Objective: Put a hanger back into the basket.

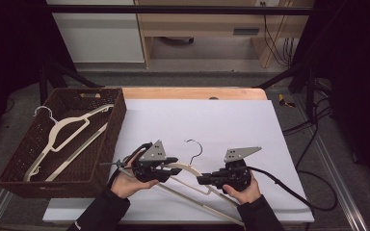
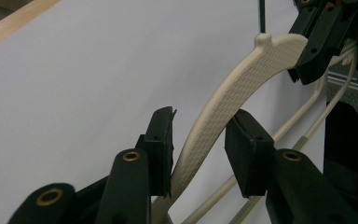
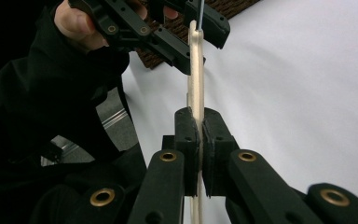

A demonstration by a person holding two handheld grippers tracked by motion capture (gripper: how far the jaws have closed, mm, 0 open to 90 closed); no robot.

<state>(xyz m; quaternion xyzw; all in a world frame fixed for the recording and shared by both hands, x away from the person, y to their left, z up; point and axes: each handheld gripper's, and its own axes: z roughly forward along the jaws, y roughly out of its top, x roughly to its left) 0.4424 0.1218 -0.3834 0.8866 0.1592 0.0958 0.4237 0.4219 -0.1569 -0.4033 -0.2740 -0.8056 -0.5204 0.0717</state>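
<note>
Near the table's [image 1: 279, 144] front edge, the right gripper [image 1: 203, 180] clamped the cream hanger [image 1: 185, 169] while the left gripper's [image 1: 172, 160] jaws stood parted around its arm, one pad touching it.

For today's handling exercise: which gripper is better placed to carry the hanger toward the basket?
Right. The right gripper is clamped on the hanger, while the left gripper has it between open jaws, not pressed.

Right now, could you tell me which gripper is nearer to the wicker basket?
Left. The left gripper straddles the cream hanger just beside the wicker basket; the right gripper, clamped on that hanger, sits farther away.
</note>
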